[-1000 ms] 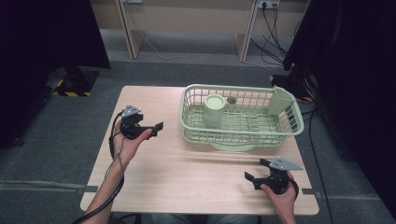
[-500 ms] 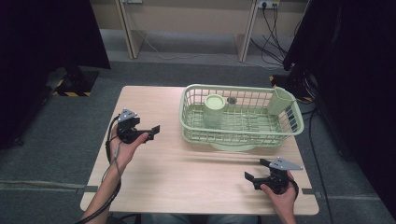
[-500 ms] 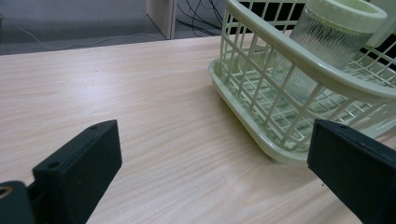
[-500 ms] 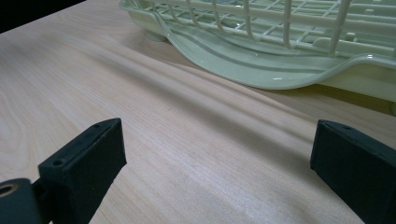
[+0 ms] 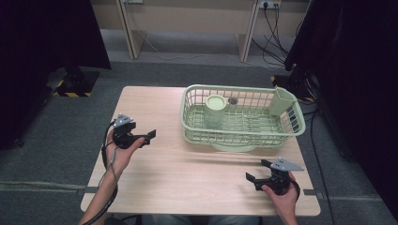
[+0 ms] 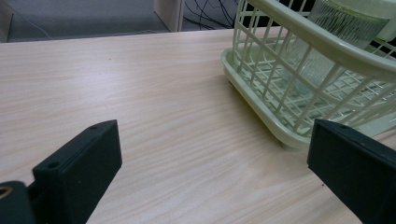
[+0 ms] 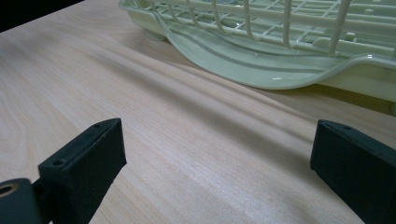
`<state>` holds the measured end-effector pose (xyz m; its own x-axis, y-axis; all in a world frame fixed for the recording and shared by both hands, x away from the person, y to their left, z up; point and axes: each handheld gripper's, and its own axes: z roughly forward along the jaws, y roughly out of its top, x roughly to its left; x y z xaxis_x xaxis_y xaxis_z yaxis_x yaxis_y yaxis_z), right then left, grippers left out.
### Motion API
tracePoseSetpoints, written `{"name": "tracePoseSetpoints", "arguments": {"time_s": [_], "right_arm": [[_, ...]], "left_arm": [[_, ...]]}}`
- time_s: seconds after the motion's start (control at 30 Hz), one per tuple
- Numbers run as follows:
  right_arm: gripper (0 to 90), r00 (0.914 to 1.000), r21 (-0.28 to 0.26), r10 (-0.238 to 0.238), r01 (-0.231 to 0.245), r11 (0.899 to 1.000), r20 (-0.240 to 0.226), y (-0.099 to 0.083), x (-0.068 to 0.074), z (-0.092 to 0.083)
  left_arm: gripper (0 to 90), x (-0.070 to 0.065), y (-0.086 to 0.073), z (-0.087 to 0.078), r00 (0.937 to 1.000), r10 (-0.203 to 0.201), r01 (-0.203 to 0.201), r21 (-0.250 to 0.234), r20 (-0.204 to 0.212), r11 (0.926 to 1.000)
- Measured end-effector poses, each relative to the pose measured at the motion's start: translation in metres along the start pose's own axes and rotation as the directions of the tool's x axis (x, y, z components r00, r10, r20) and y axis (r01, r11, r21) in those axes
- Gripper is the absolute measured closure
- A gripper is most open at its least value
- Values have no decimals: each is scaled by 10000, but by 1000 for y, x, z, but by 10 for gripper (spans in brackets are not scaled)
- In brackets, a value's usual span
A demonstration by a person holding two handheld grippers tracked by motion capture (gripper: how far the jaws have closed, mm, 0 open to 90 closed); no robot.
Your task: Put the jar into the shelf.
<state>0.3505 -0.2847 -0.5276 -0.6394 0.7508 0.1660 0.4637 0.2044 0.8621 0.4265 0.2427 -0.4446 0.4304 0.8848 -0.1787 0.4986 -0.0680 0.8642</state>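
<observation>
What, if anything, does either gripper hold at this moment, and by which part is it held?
Nothing is held. The left gripper and the right gripper both hang open over bare table, apart from the green basket and the jar inside it.

Both grippers are chunky black plastic, the left gripper (image 5: 141,137) and right gripper (image 5: 258,176) each topped with a grey three-cornered plate. Blocky square-ended jaws with small screw holes, black cable trailing off the left one. Forearms are bare, no sleeves.

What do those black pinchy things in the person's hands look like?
Each hand holds a black gripper with two blocky, flat-faced jaws. The left gripper and right gripper both carry a grey three-cornered plate on top. A dark cable loops from the left one along the forearm. No sleeves show.
</observation>
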Motion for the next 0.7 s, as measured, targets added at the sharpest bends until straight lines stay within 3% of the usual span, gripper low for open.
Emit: {"name": "tracePoseSetpoints", "arguments": {"time_s": [0.7], "right_arm": [[37, 10000, -4, 30, -30, 10000, -8, 0, 0, 0]], "left_arm": [[26, 12, -28, -9, 9997, -171, 168, -115, -199, 9998]]}}
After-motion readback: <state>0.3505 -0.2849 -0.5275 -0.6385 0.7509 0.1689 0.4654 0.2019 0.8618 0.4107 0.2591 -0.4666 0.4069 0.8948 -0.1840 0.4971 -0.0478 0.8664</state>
